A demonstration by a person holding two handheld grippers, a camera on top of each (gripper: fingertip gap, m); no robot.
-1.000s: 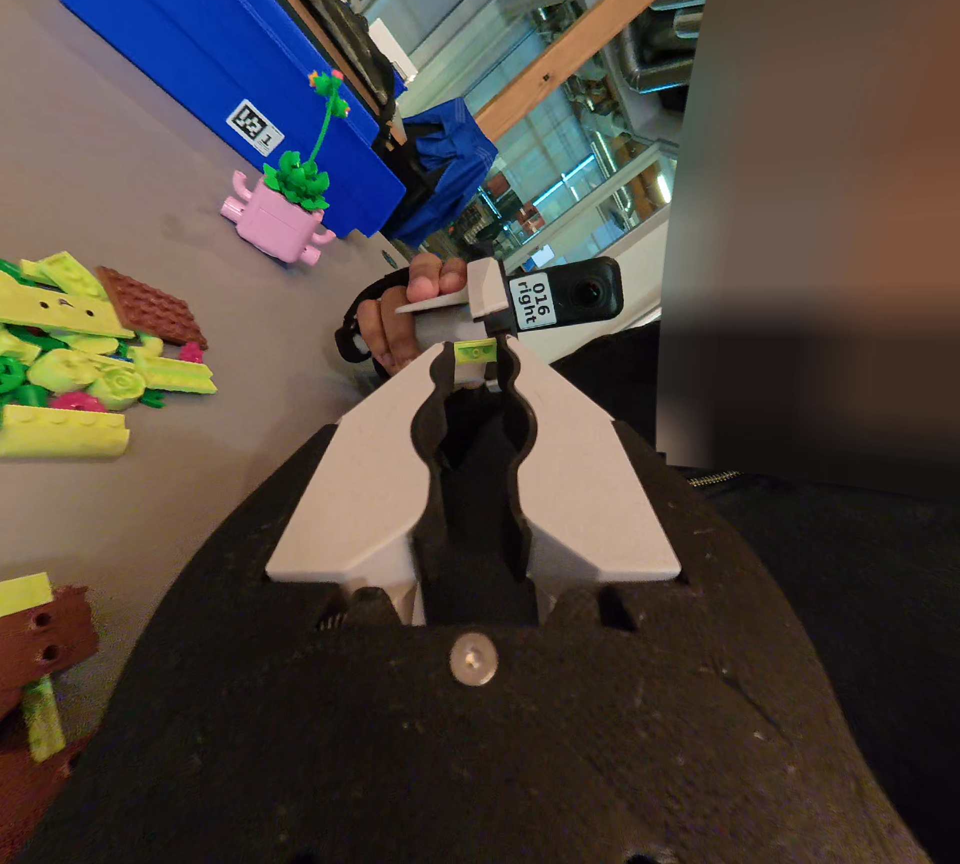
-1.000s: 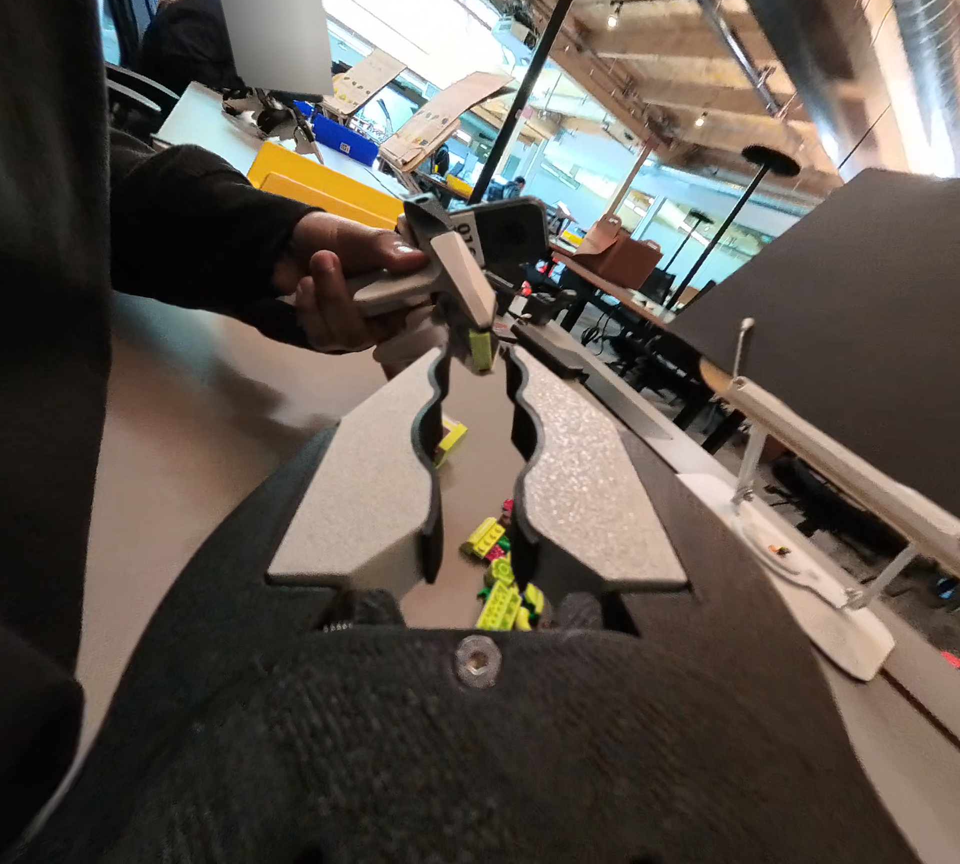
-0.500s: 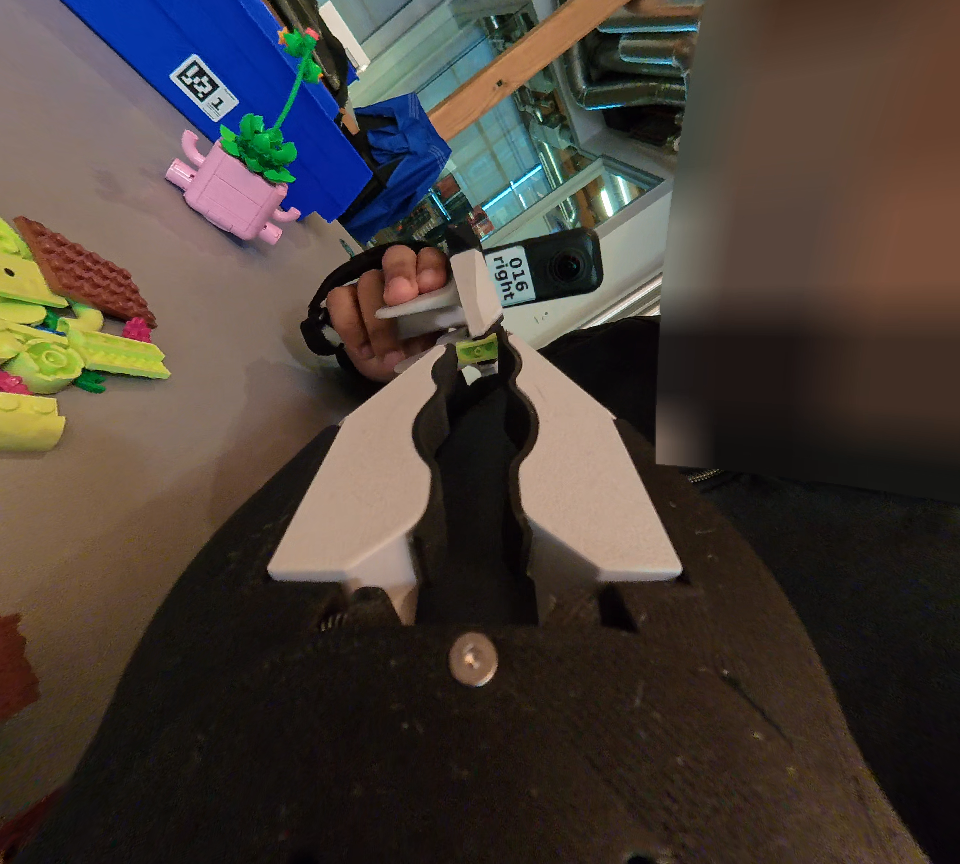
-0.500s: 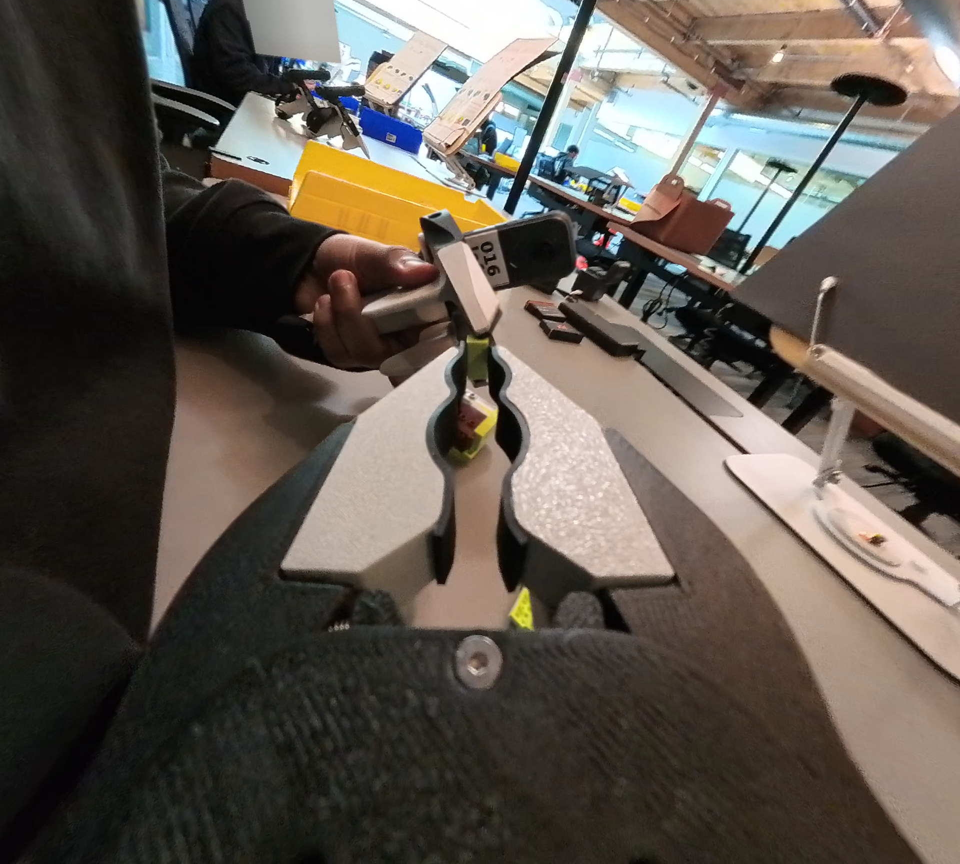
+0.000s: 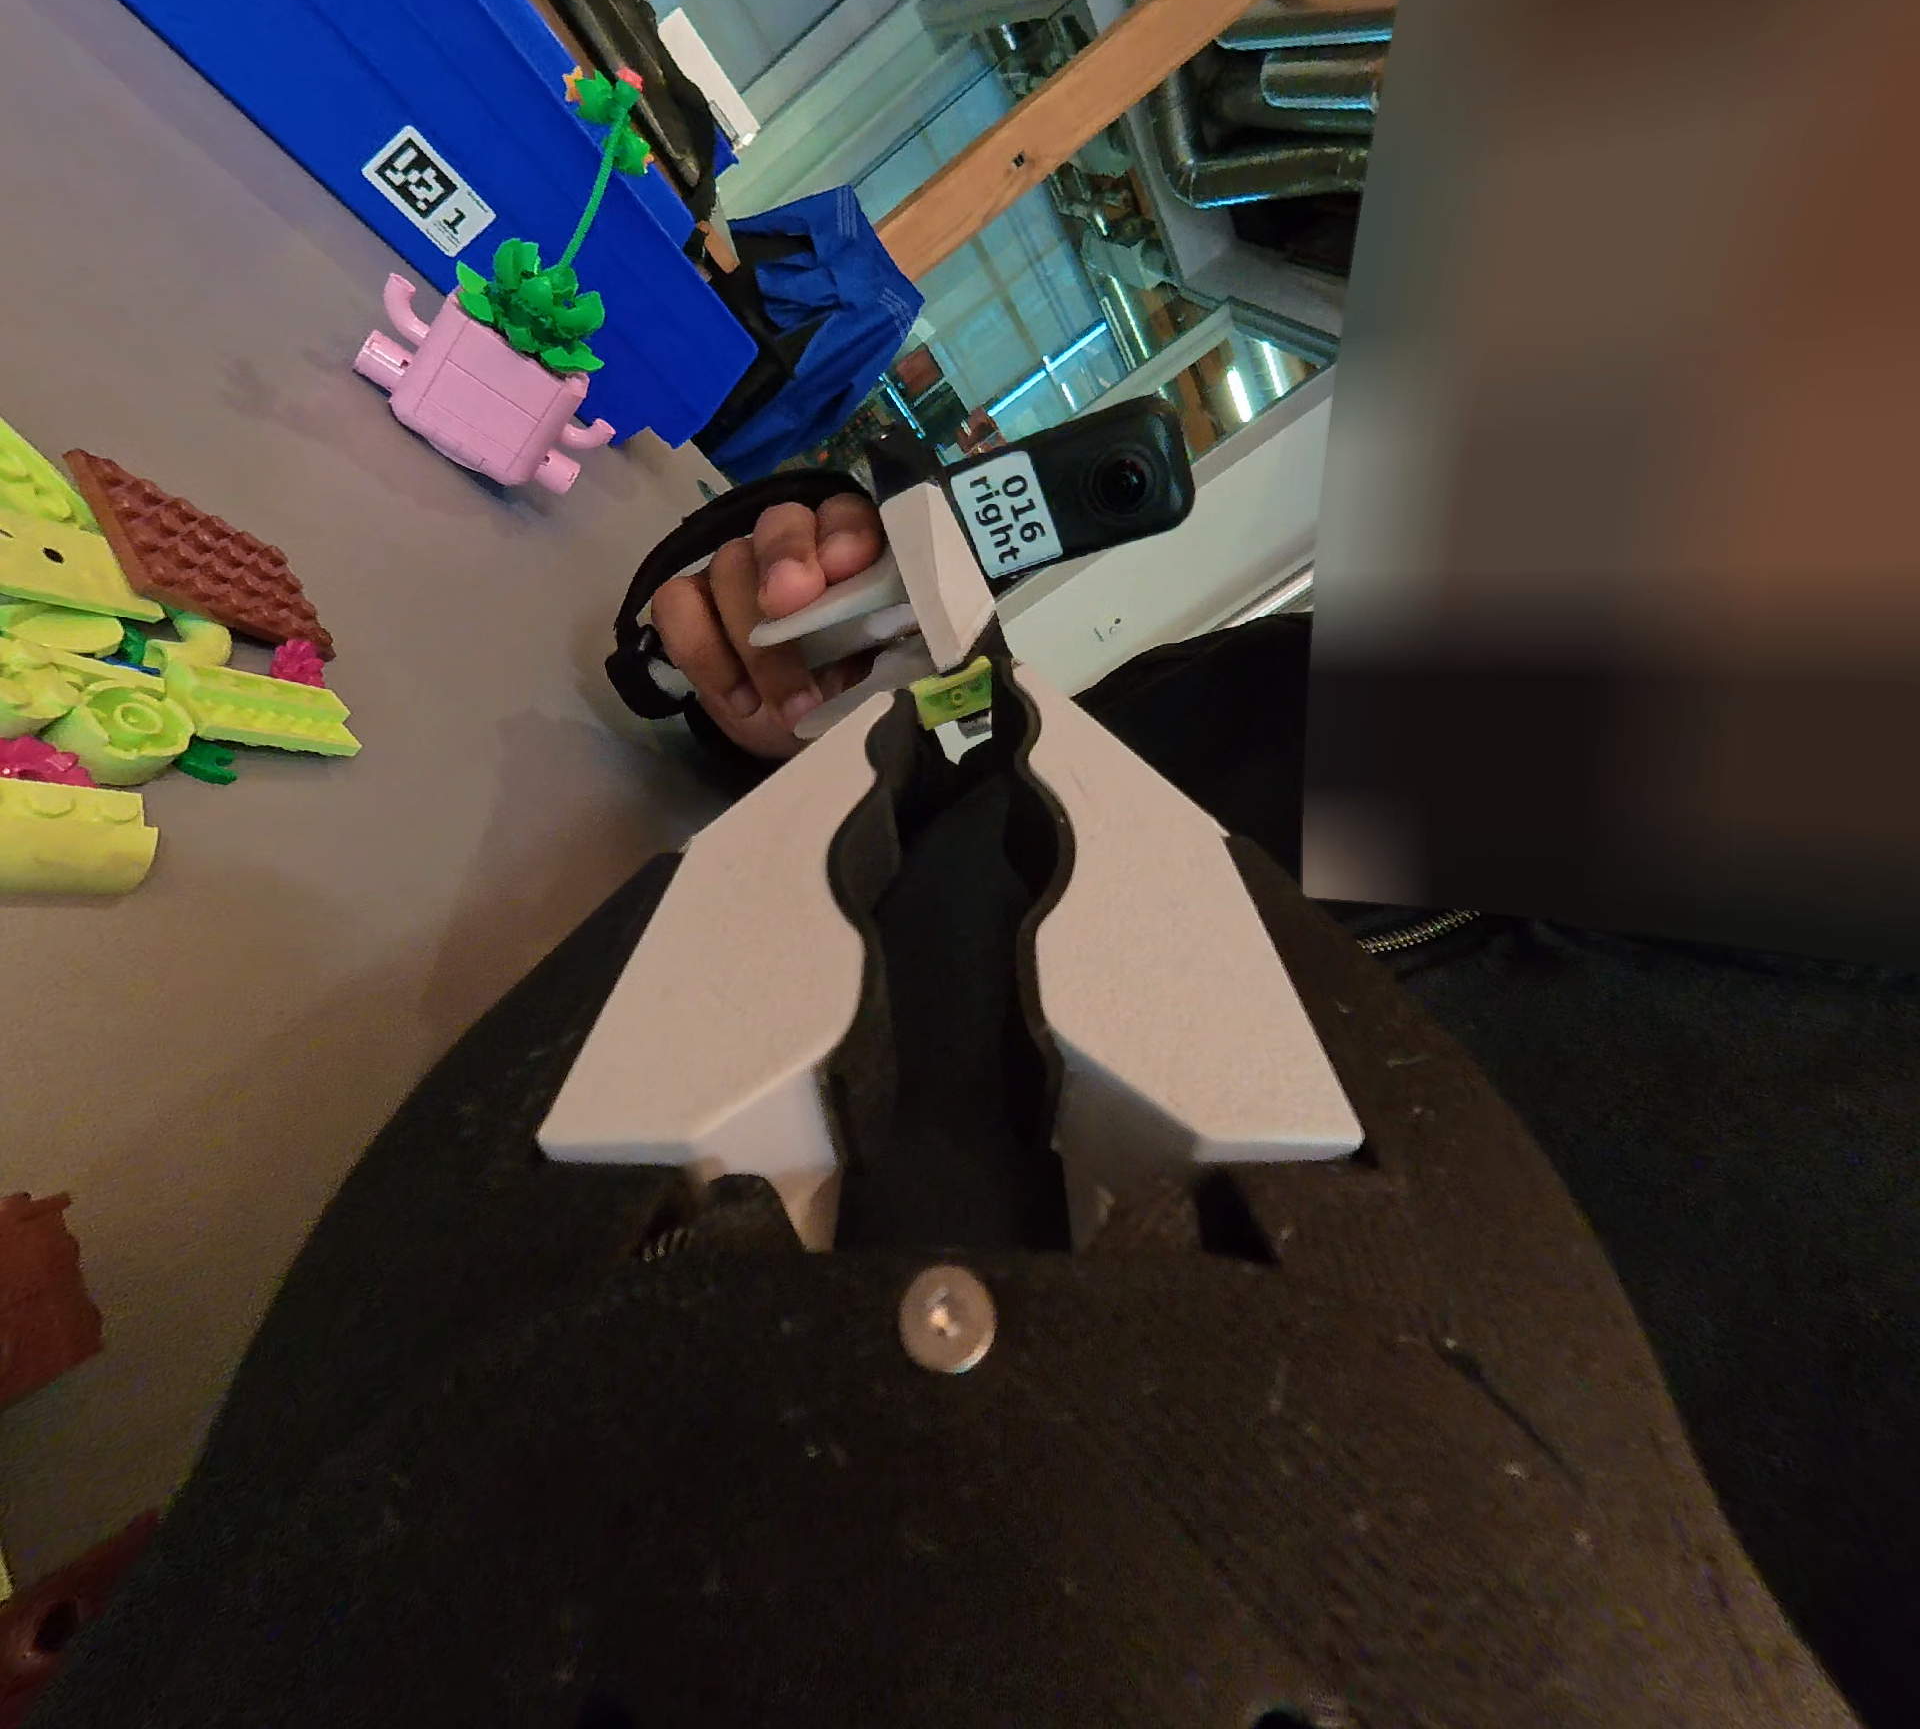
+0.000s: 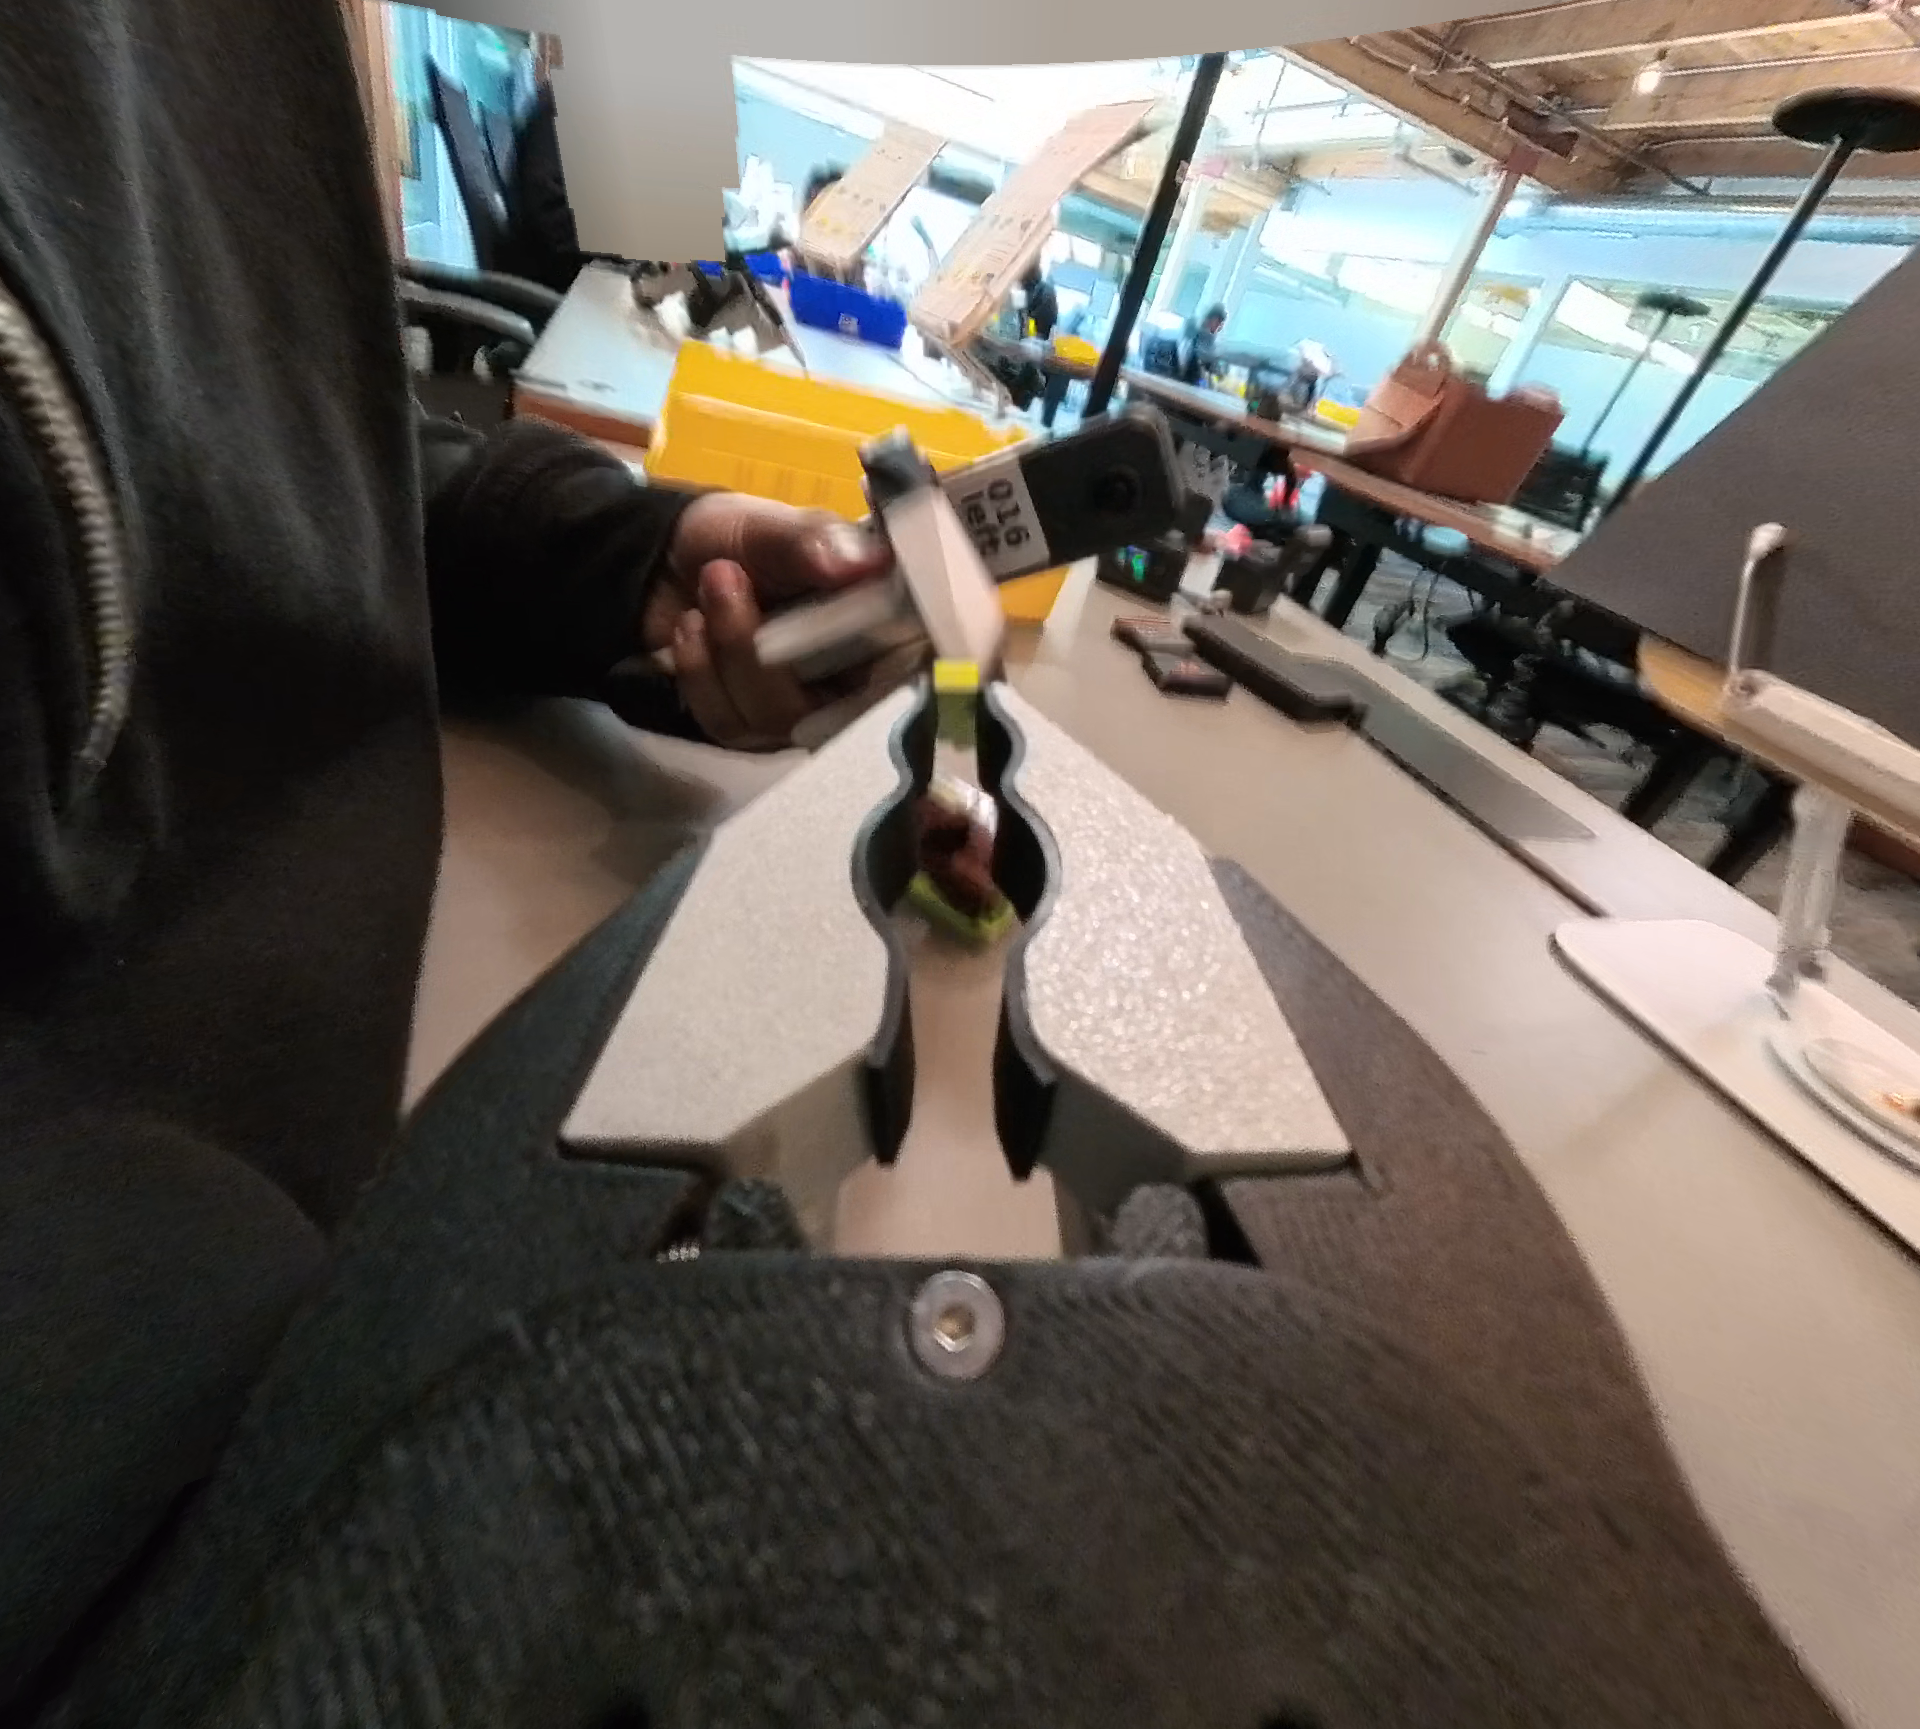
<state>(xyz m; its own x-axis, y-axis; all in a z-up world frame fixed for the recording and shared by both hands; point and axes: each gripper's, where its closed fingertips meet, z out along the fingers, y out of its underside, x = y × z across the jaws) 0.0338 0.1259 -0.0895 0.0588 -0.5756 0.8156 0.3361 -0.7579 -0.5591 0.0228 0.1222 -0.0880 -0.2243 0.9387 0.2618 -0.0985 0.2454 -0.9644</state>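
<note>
left gripper – right gripper | both pinch lime brick | grip blurred

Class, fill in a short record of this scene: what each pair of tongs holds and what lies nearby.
left tongs: shut on small lime brick, above the table
right tongs: shut on the same brick, tip to tip with the left
table, left side: loose lime pieces, brown plate, pink pot with green plant
behind pot: blue bin
</note>
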